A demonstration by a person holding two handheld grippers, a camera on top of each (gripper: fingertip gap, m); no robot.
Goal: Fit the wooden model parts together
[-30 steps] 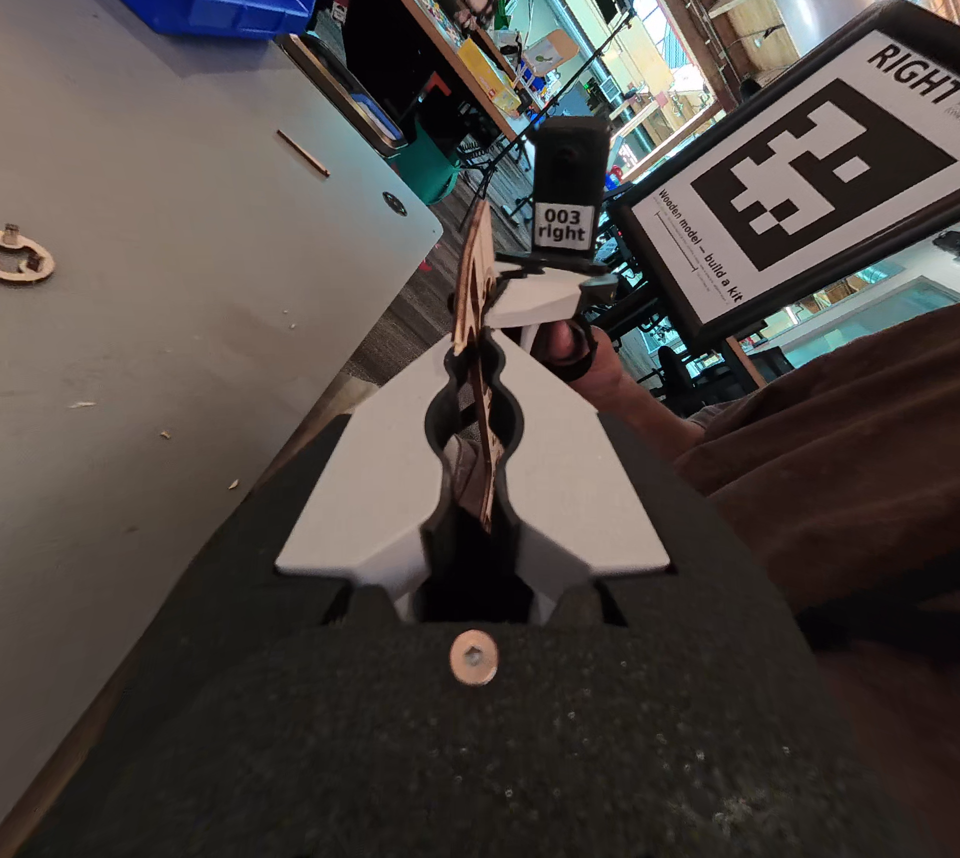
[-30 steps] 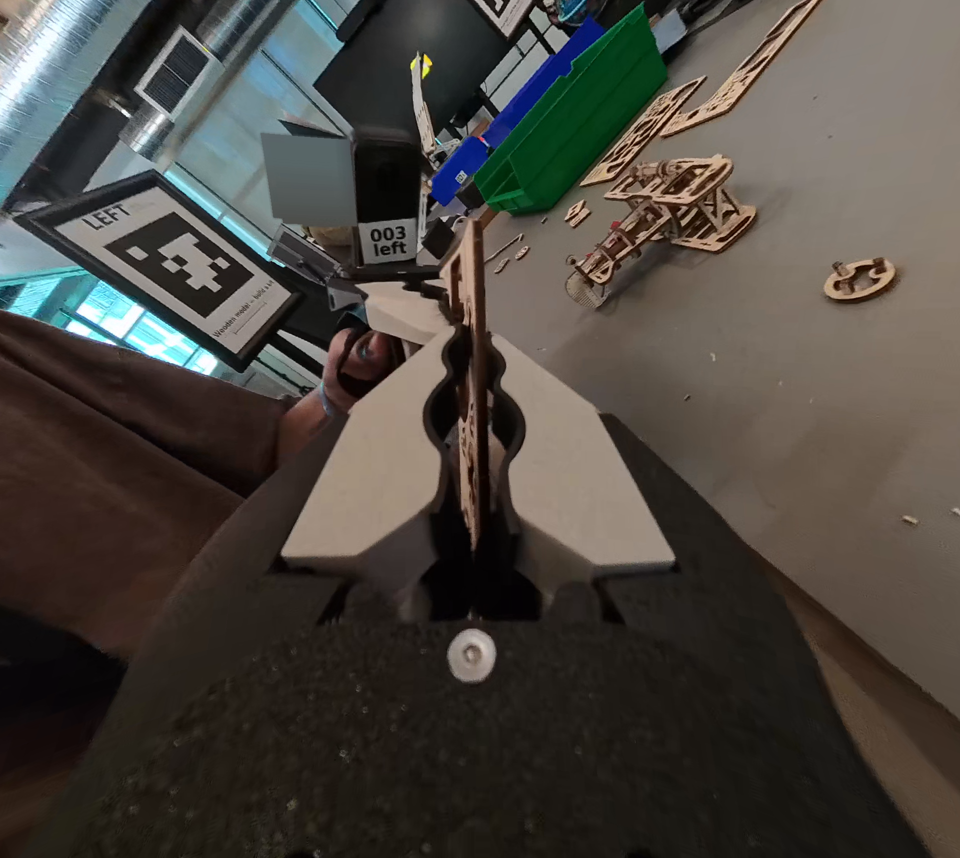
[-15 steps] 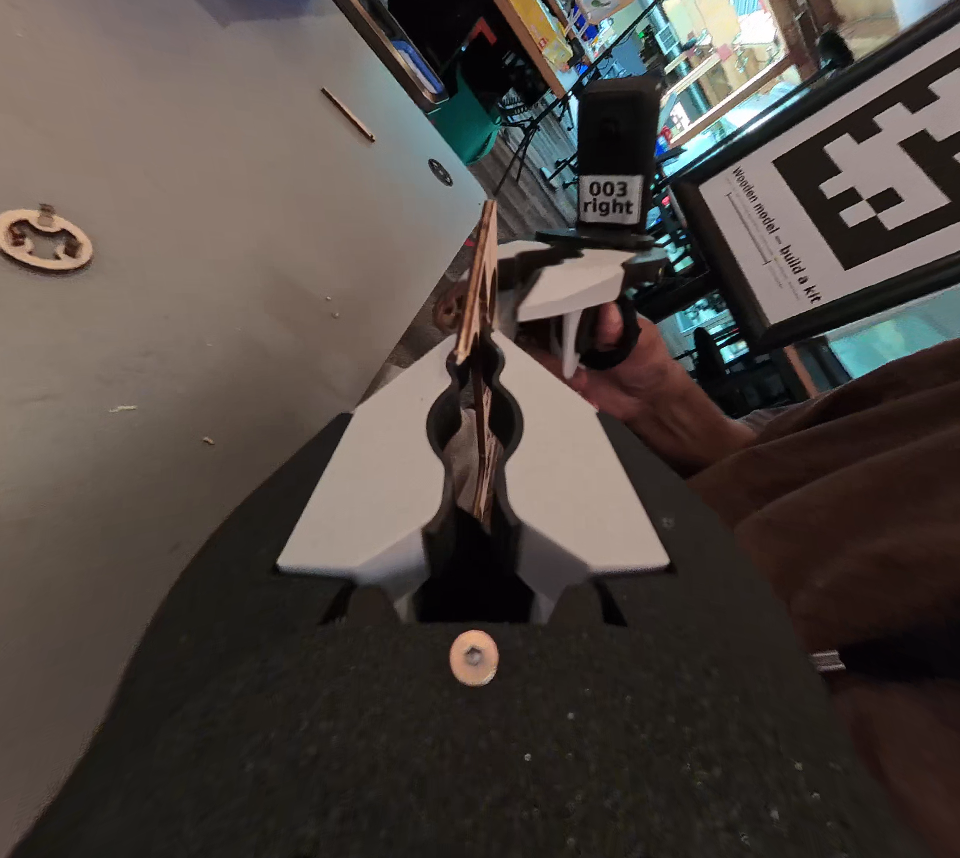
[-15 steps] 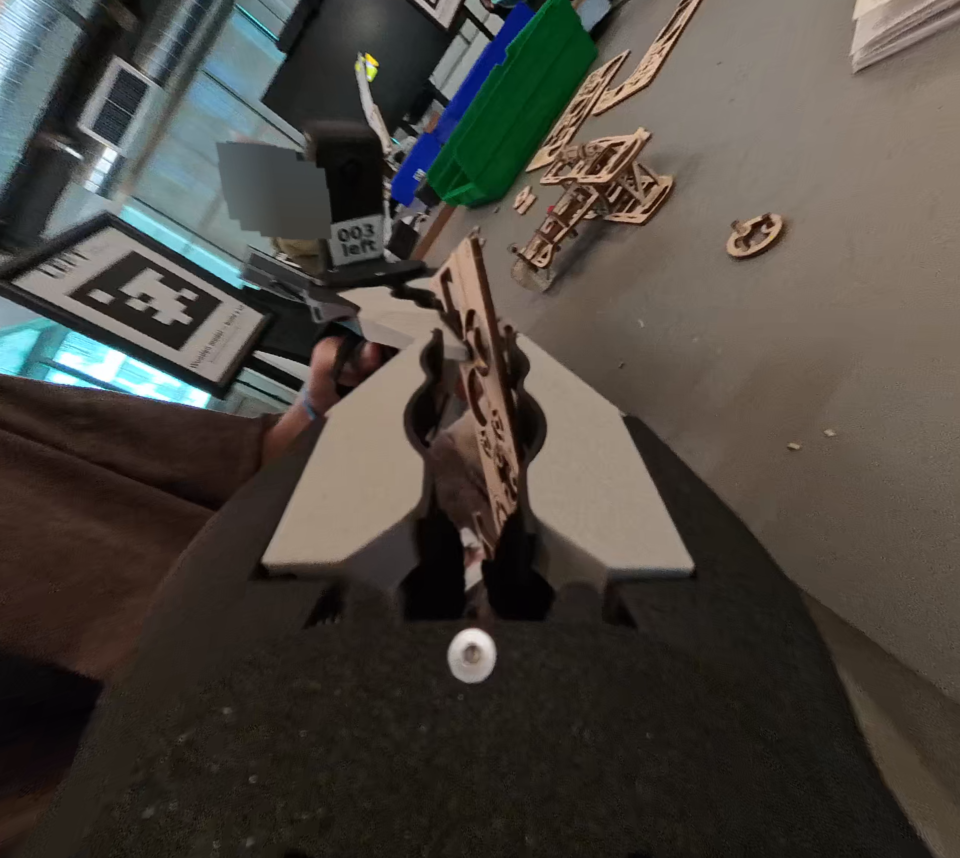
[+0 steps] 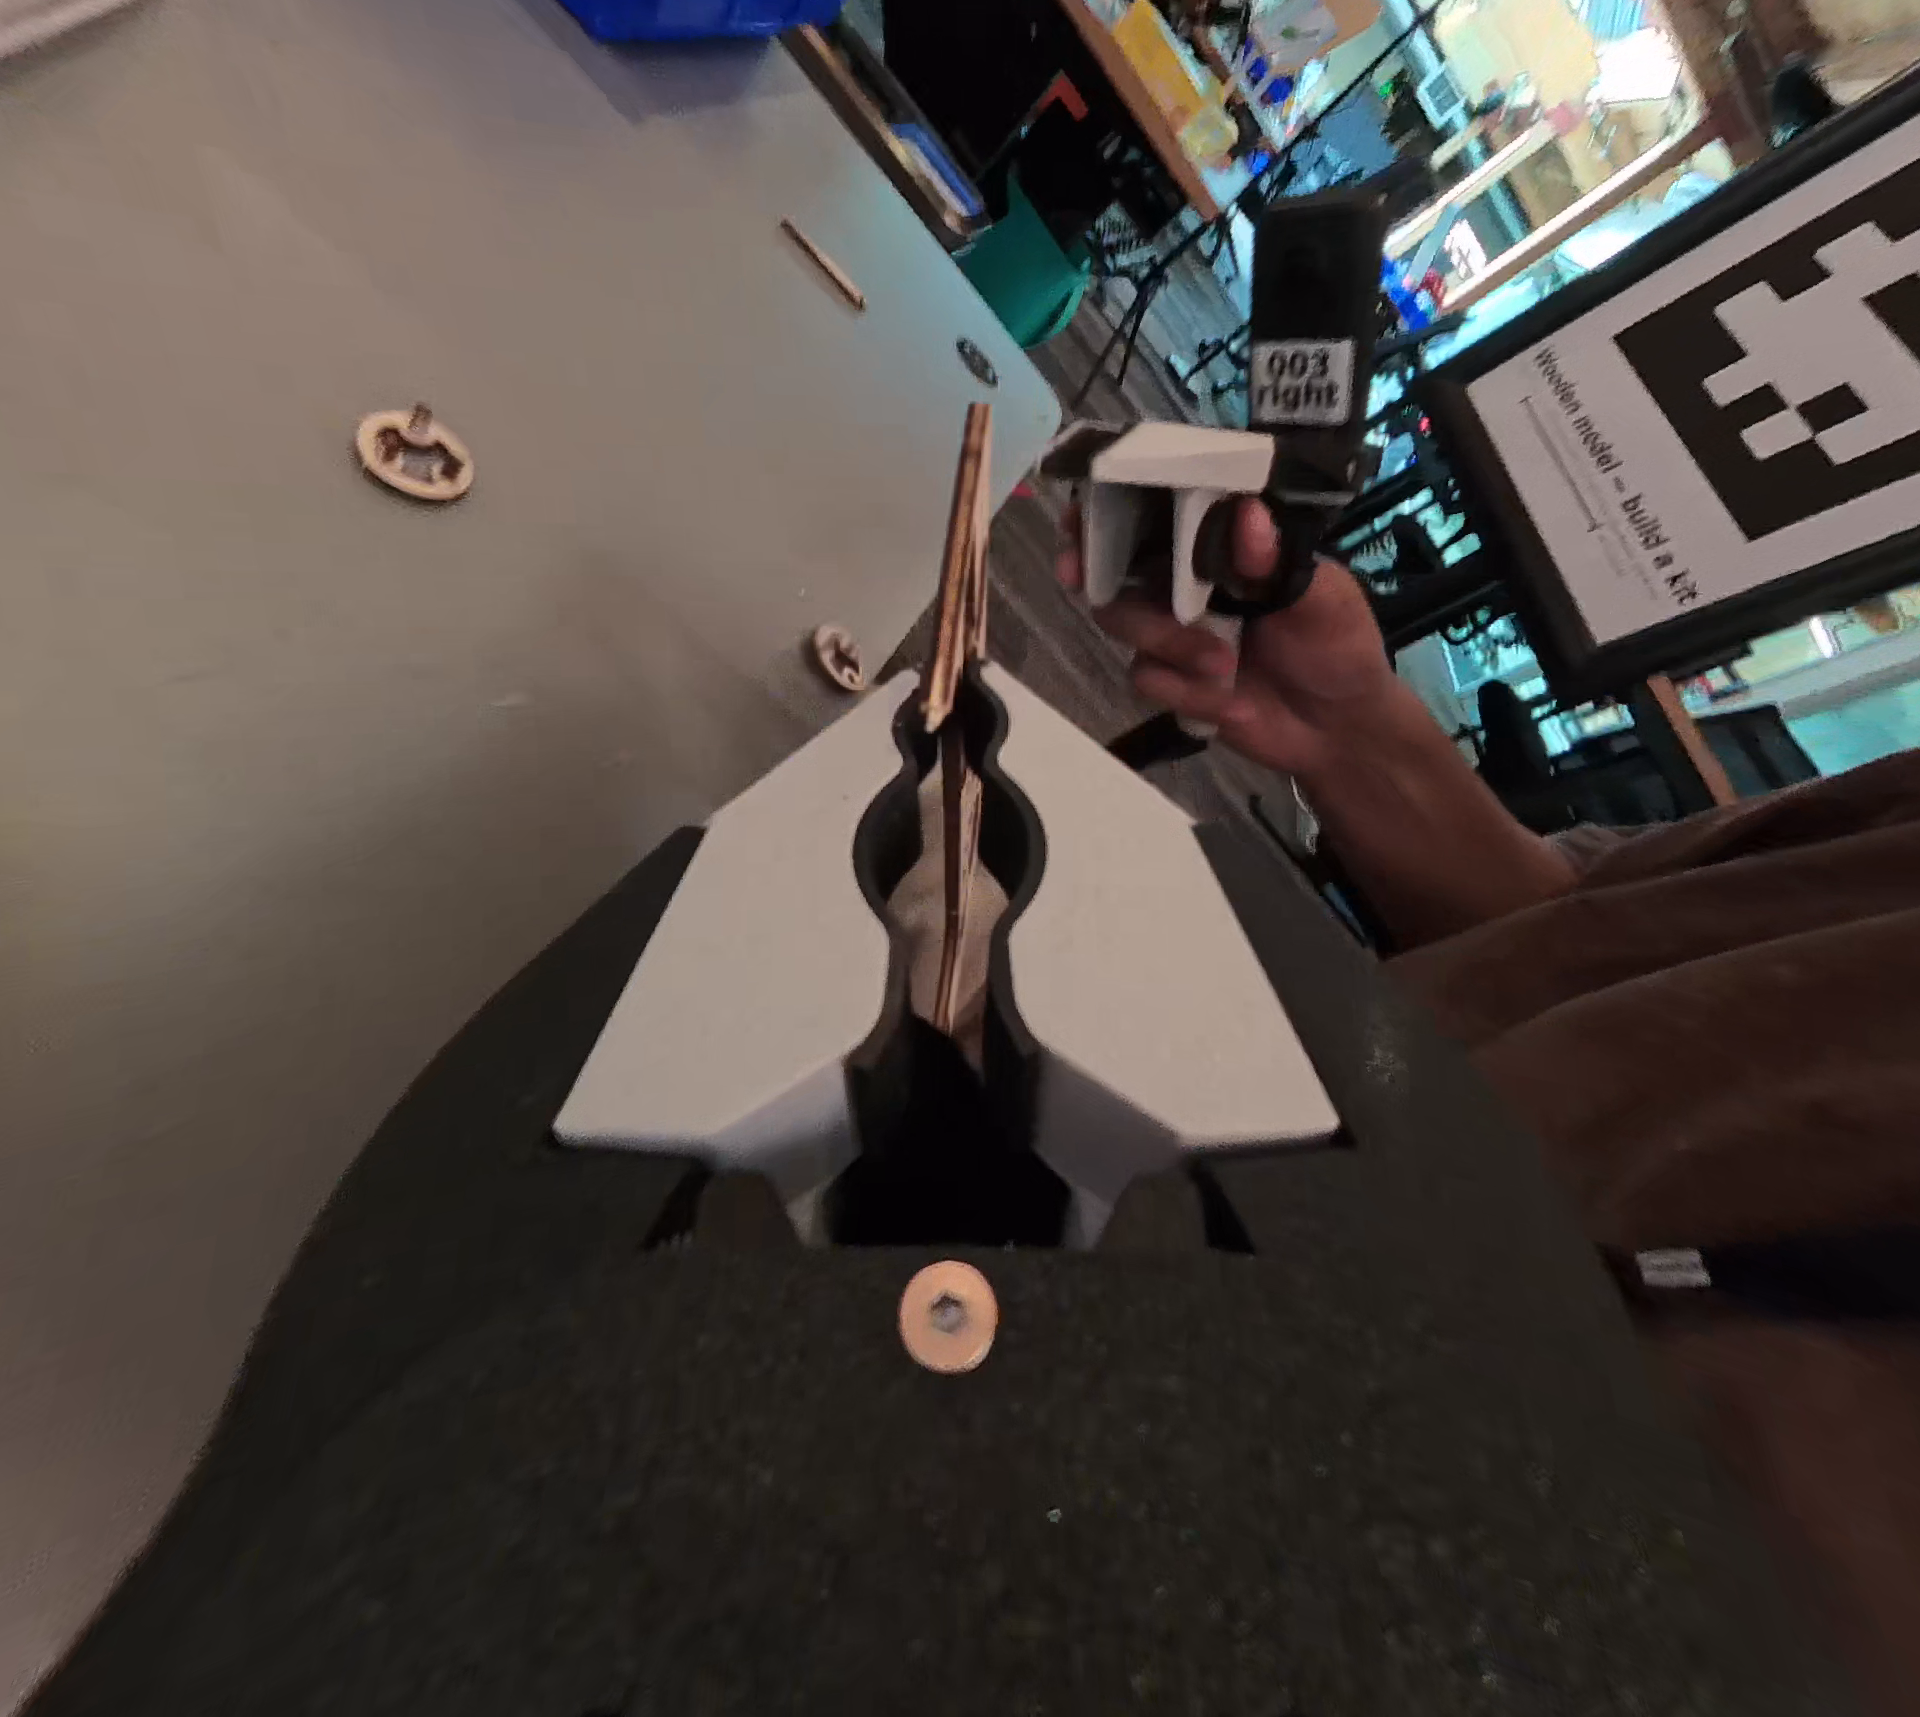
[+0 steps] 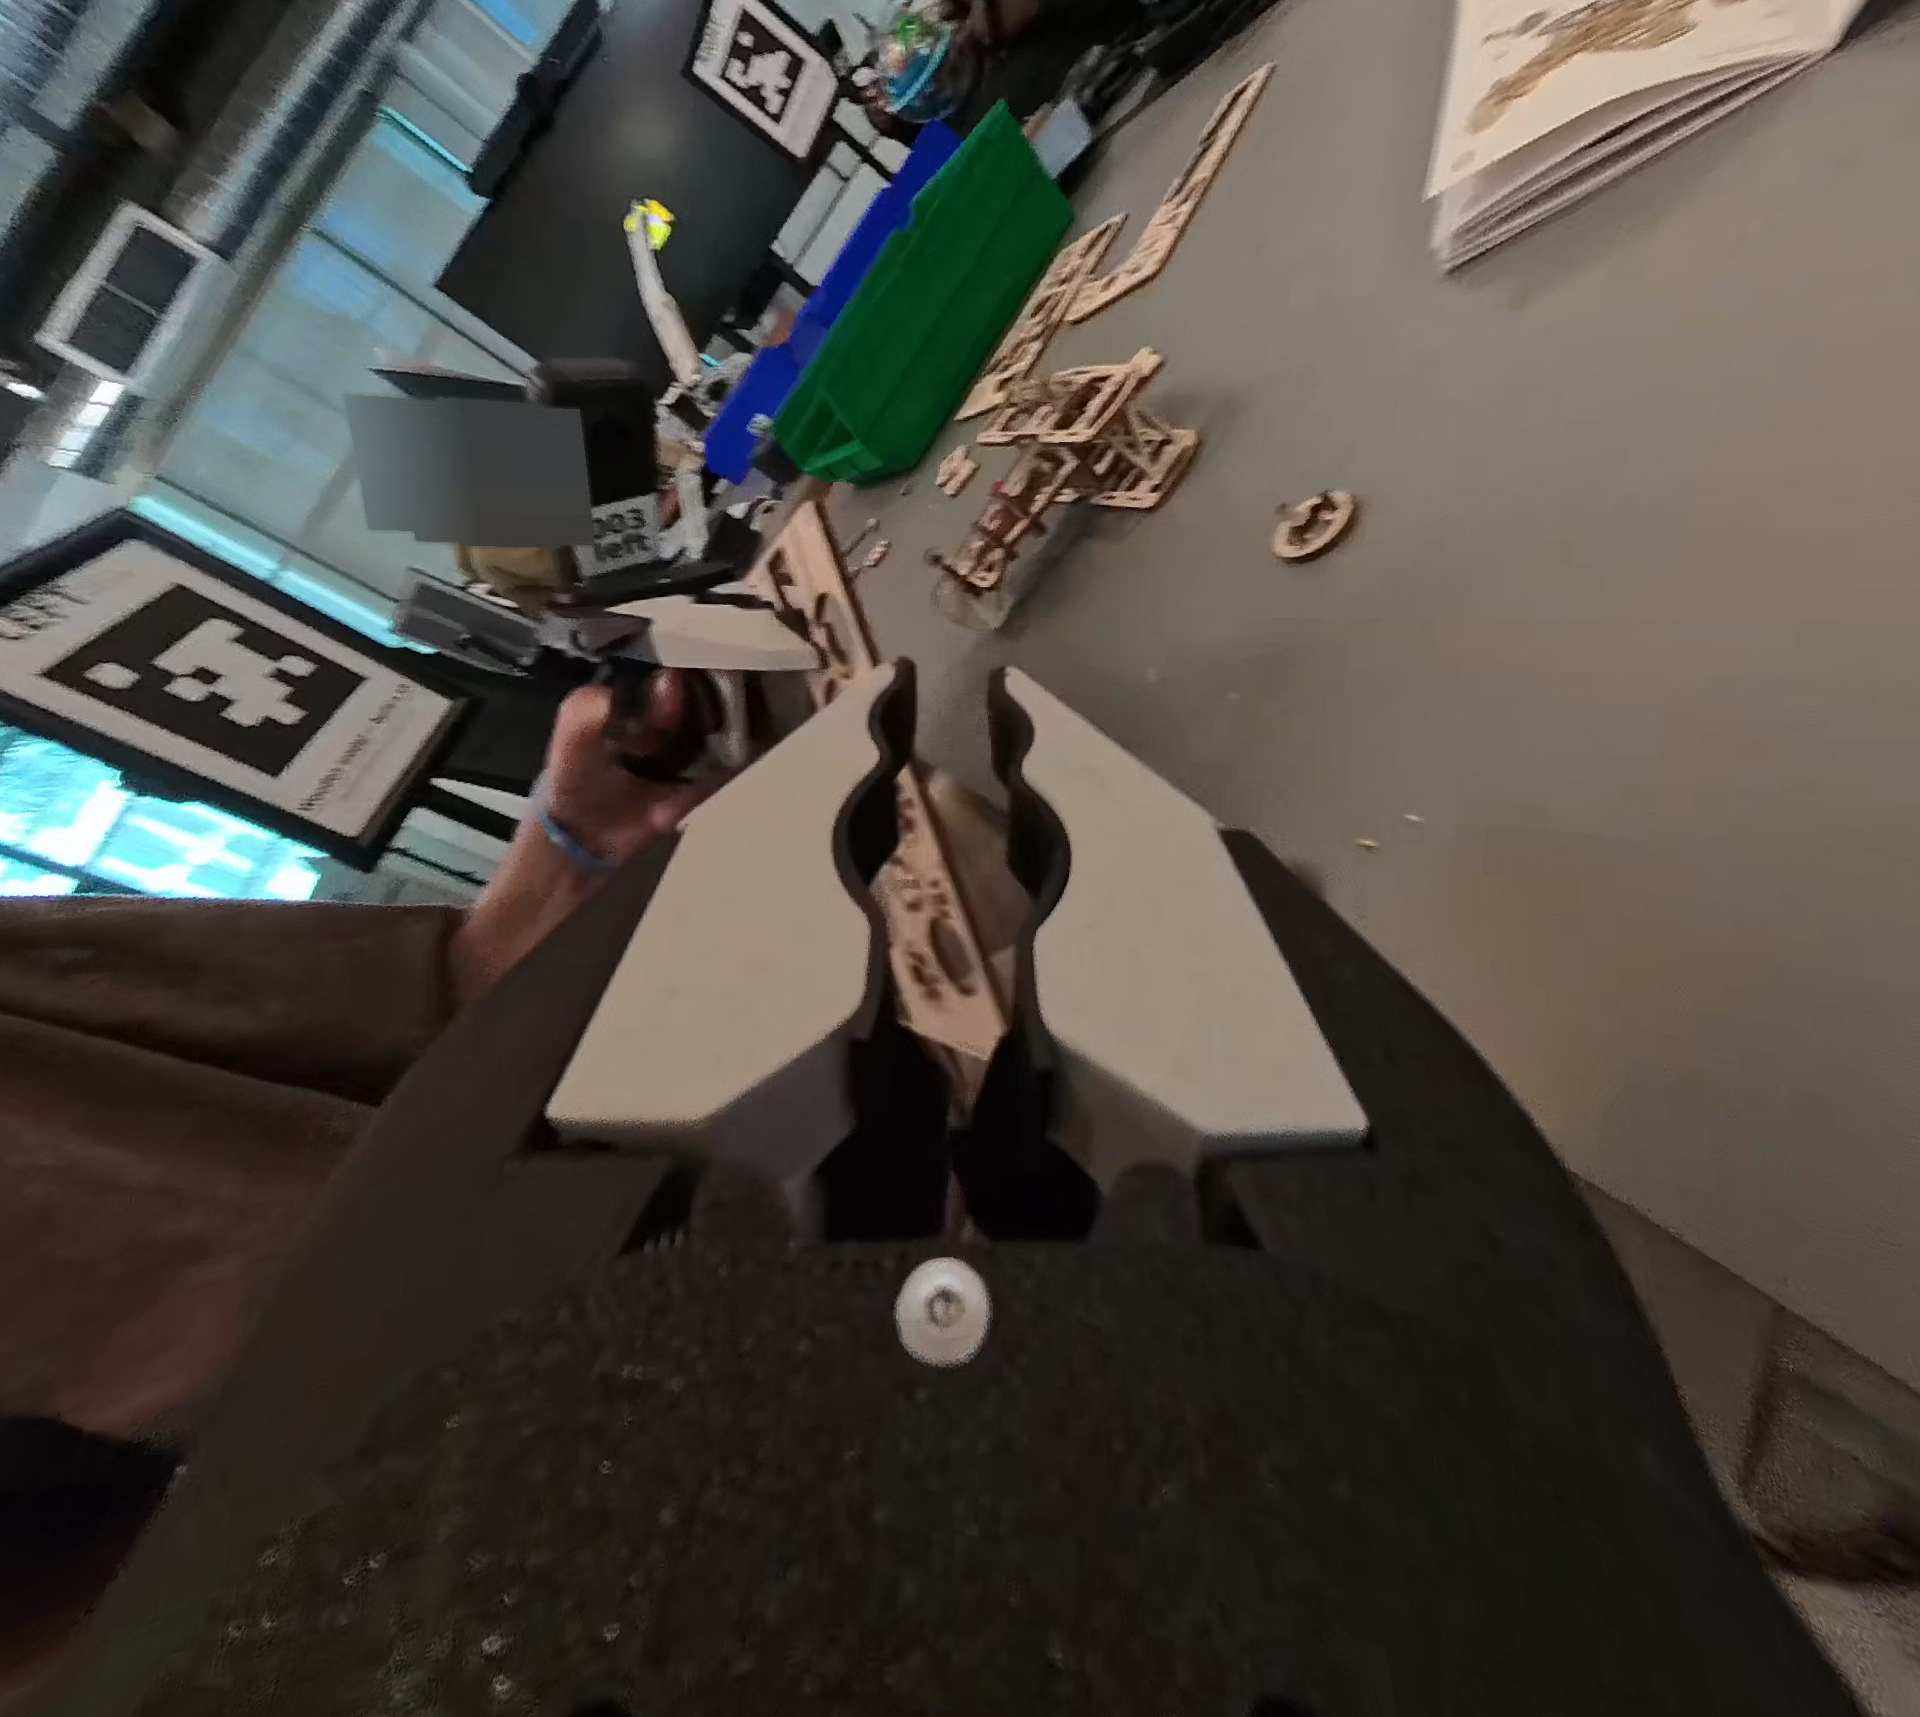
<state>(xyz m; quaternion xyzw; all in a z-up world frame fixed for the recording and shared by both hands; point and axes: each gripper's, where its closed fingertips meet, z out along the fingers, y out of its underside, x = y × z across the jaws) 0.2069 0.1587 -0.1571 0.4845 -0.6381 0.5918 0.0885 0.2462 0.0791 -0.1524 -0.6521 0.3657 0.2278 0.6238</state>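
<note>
The flat wooden panel (image 5: 961, 628), a thin laser-cut sheet part seen edge-on in the left wrist view, stands clamped between the jaws of the left tongs (image 5: 951, 701), held in the air just off the bench (image 5: 312, 732) edge. In the right wrist view the same panel (image 6: 821, 618) shows its cut-out face, running from the left tongs (image 6: 727, 639) down behind the right tongs (image 6: 948, 680), whose jaws stand parted with a clear gap at the tips and grip nothing; the panel passes behind that gap, and whether it touches either finger cannot be told. Seen from the left, the right tongs (image 5: 1081, 462) sit beside the panel's far end, apart from it. The step in hand looks like a re-grip or a reach for the next piece, so the left should keep the panel steady and square while the right closes only once its tips are lined up on a solid strip of wood, not over a cut-out, since thin ply can snap under a crooked pinch. Farther out on the bench lie a half-built wooden frame model (image 6: 1081, 462), a round wooden disc part (image 6: 1314, 524), cut sheets (image 6: 1132, 265), a green bin (image 6: 925, 317) and an open instruction booklet (image 6: 1621, 5).
</note>
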